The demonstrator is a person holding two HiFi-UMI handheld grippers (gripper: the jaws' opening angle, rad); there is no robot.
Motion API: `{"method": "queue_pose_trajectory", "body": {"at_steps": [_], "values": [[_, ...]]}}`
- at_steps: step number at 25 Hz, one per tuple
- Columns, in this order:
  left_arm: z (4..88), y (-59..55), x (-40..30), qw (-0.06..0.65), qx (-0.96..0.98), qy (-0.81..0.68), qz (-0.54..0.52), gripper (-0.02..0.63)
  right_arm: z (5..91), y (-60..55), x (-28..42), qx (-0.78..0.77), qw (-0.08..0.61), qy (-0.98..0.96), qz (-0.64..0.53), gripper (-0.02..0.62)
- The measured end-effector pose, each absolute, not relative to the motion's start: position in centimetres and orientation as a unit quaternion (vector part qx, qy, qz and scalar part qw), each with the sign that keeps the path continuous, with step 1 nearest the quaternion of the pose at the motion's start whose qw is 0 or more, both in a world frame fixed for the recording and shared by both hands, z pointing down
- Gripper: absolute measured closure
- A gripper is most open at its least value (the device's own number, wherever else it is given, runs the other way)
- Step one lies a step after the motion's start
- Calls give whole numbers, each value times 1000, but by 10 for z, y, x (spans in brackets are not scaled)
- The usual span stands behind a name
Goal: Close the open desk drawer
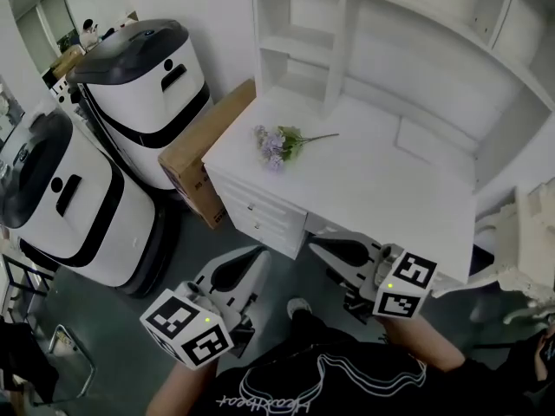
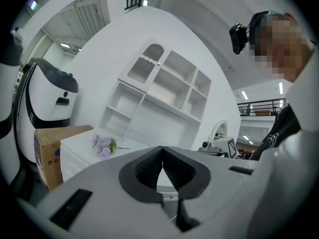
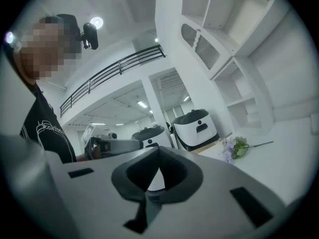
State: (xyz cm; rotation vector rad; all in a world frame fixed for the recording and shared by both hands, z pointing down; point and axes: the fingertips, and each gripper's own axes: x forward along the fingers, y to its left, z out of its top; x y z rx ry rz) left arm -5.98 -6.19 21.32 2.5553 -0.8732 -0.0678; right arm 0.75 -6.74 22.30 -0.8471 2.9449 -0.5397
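The white desk (image 1: 390,189) stands in the middle of the head view, with its drawer fronts (image 1: 260,215) at its left front corner. From here I cannot tell how far any drawer stands out. My left gripper (image 1: 258,251) is shut and empty, held low just in front of the drawers. Also shut and empty, my right gripper (image 1: 314,244) hovers beside it under the desk's front edge. In the left gripper view the shut jaws (image 2: 162,148) point at the desk (image 2: 79,143). The right gripper (image 3: 159,148) has its jaws meeting at the tips.
A sprig of purple flowers (image 1: 277,144) lies on the desktop below a white shelf hutch (image 1: 303,42). A cardboard box (image 1: 204,146) leans against the desk's left side. Two white-and-black machines (image 1: 147,85) (image 1: 61,198) stand farther left. A white ornate piece (image 1: 520,241) is at right.
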Motion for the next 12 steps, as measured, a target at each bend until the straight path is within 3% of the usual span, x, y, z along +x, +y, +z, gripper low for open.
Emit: {"method": "queue_pose_trajectory", "body": {"at_steps": [12], "values": [[190, -29, -61, 194, 930, -310, -23, 601, 191, -30, -4, -268, 32, 952, -141, 589]]}}
